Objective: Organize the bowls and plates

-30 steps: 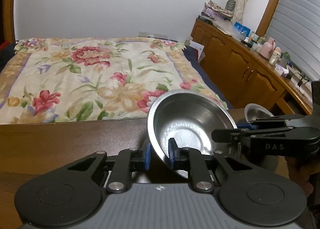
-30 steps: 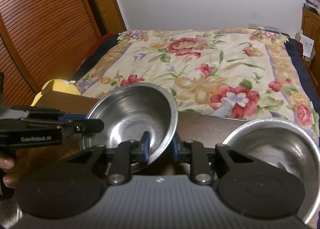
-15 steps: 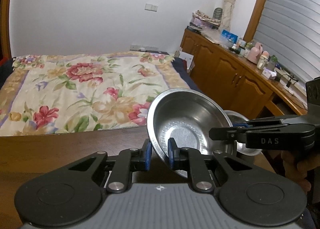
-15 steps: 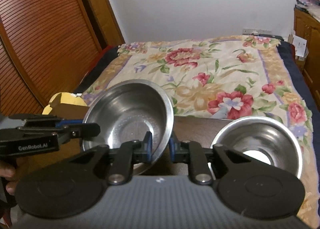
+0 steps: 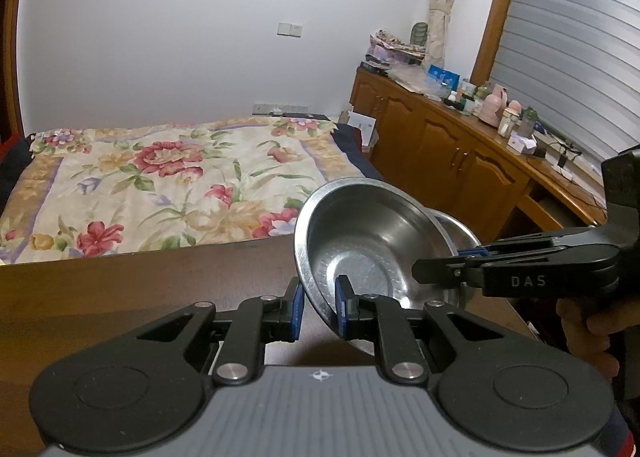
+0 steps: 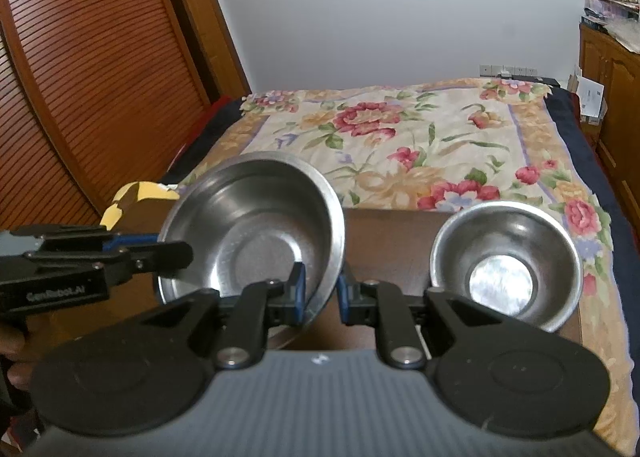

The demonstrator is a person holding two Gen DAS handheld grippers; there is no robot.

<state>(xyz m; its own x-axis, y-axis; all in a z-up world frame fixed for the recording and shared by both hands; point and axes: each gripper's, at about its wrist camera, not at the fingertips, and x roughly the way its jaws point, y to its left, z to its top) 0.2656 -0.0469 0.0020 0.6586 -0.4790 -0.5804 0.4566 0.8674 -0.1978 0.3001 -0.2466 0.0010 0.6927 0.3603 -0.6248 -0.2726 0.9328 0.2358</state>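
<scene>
Both grippers grip one large steel bowl (image 5: 372,241) by opposite sides of its rim, lifted above the dark wooden table (image 5: 160,281). My left gripper (image 5: 319,307) is shut on its near-left rim. My right gripper (image 6: 320,293) is shut on the same bowl's (image 6: 256,233) right rim. In the left wrist view the right gripper (image 5: 472,257) reaches in from the right. In the right wrist view the left gripper (image 6: 148,253) reaches in from the left. A second, smaller steel bowl (image 6: 506,263) sits upright on the table at the right; its rim (image 5: 456,223) peeks out behind the held bowl.
A bed with a floral cover (image 6: 420,145) lies beyond the table's far edge. A wooden sideboard (image 5: 460,153) with bottles stands at the right, a slatted wooden door (image 6: 80,69) at the left. A yellow object (image 6: 136,193) lies at the table's far left corner.
Both grippers have lifted the large bowl higher and moved it towards the smaller bowl at the right. The smaller bowl looks farther below in the right wrist view.
</scene>
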